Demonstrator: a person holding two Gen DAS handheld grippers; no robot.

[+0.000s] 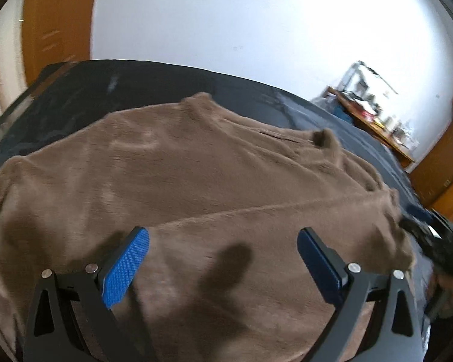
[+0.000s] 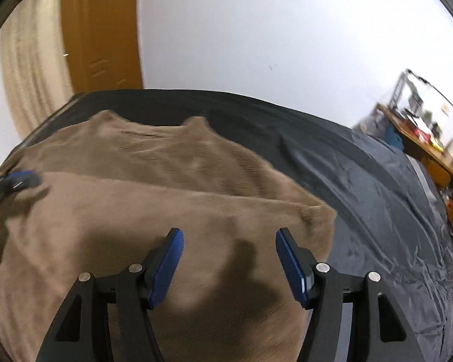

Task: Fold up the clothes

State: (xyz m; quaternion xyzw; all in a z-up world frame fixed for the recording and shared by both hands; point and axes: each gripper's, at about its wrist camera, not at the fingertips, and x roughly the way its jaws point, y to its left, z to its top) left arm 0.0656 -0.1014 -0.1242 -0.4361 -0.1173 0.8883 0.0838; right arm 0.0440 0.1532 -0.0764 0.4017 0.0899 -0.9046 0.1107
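A brown fleece garment (image 1: 172, 181) lies spread on a dark sheet (image 1: 256, 96), with one layer folded over so an edge runs across it. My left gripper (image 1: 223, 241) hovers just above the cloth, open, nothing between its blue pads. In the right wrist view the same garment (image 2: 154, 199) fills the lower left, its corner near the middle right. My right gripper (image 2: 229, 241) is open above the folded layer, empty. The right gripper (image 1: 428, 238) also shows at the left view's right edge, and the left gripper (image 2: 15, 182) shows at the right view's left edge.
The dark sheet (image 2: 377, 211) covers a wide bed-like surface, wrinkled on the right. A cluttered wooden desk (image 2: 432, 150) stands at the far right. A wooden door (image 2: 102, 30) and a pale curtain (image 2: 30, 60) stand behind, beside a white wall.
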